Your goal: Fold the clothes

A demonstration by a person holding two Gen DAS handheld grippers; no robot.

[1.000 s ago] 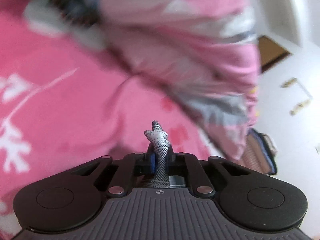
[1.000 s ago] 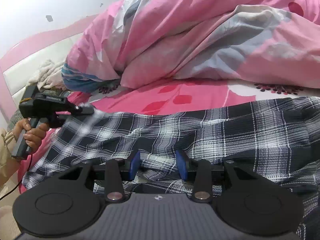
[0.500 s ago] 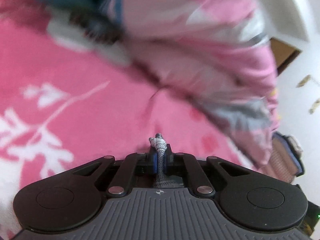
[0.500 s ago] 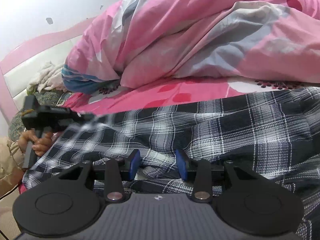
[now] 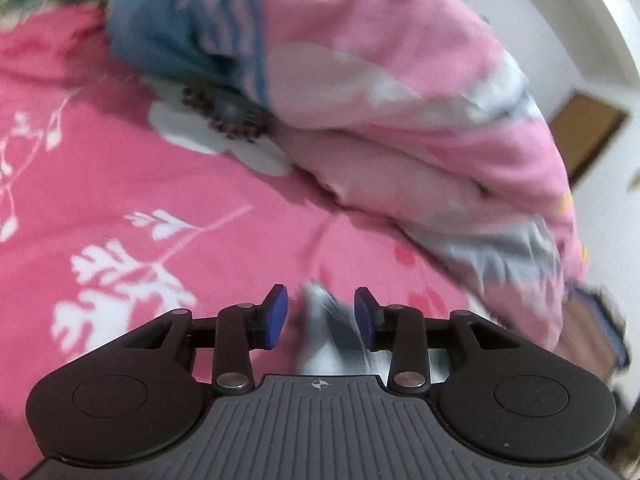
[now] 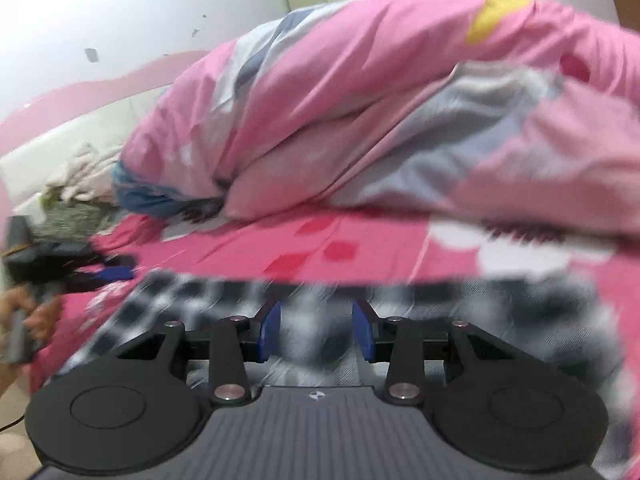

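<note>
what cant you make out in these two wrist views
- Plaid garment, right wrist view: motion blur smears it, and the right gripper hides its near part, so any grip is unclear.
- Cloth between the opening left gripper jaws, left wrist view: blurred.
- Left hand, right wrist view: cut off by the edge.

Left black two-finger gripper with blue pads [image 5: 320, 316] is pointing downward, jaws opening, a blurred strip of cloth sitting between them, pads off it. Right black gripper with blue pads [image 6: 316, 330] is angling down, jaws standing partly apart around plaid fabric, contact unclear. Person's left hand [image 6: 38, 316] is gripping its handle.
</note>
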